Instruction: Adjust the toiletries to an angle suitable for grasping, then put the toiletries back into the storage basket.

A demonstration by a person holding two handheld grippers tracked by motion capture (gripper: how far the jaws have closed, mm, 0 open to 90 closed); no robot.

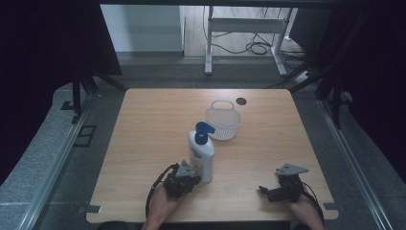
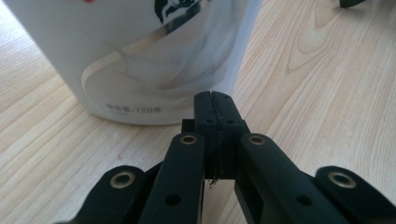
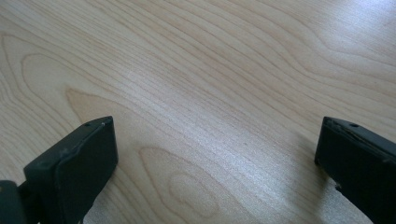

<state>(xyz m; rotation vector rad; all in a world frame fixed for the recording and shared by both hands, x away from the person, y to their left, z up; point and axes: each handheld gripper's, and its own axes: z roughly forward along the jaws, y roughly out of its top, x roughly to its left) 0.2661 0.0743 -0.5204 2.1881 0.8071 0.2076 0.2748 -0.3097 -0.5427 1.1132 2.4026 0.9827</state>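
Lotion fills a tall white plastic pump bottle (image 1: 201, 155) with a blue pump head, which stands upright near the middle of the pale wooden table (image 1: 143, 124); a white wire-mesh basket with a loop handle (image 1: 223, 120) sits just beyond the bottle, on its far right, close but apart from it; the left gripper (image 1: 191, 178) lies low at the near left foot of the bottle, its two black jaws pressed flat together with nothing between them, their tips right at the bottle's base, in the left gripper view (image 2: 215, 100) just short of the white wall; whether they touch it I cannot tell; the right gripper (image 1: 264, 190) rests well to the near right of the bottle, jaws spread wide over bare wood, holding nothing.
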